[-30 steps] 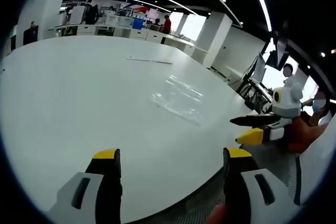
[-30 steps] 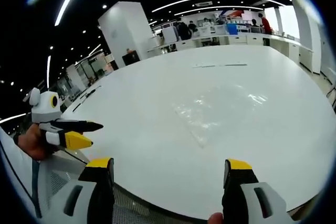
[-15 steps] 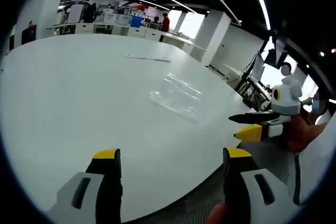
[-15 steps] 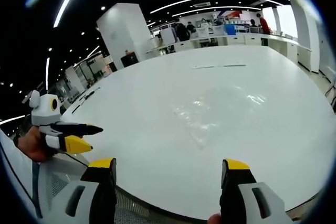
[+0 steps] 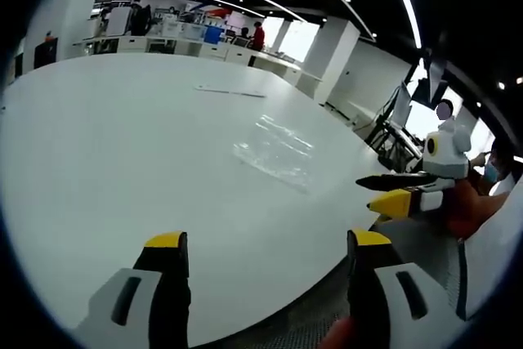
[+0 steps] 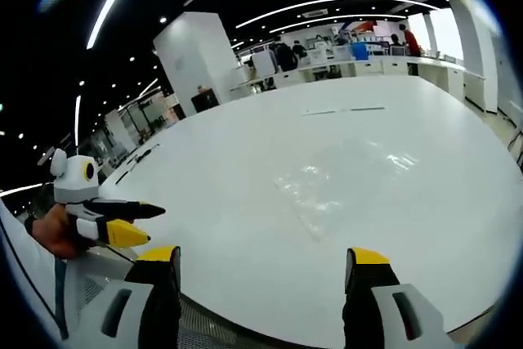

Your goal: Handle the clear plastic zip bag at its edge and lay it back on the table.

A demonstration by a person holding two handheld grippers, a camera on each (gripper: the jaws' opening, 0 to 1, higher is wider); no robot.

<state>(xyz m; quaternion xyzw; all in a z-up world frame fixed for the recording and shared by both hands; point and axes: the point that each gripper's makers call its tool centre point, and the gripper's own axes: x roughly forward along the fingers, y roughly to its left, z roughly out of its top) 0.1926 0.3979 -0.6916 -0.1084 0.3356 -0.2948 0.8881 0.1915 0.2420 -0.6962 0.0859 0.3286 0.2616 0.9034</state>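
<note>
Big white worktop (image 5: 122,145) w/ clear zip bag (image 5: 276,153) flat mid-surface; left gripper (image 5: 268,244) & right gripper (image 6: 267,255) near edge, jaws spread, empty.

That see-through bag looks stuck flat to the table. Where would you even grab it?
Probably at its near edge. The clear zip bag lies flat on the white table, leaving nothing raised to grip, so an open right gripper would best come in low from the near side and pinch that edge or a corner.
</note>
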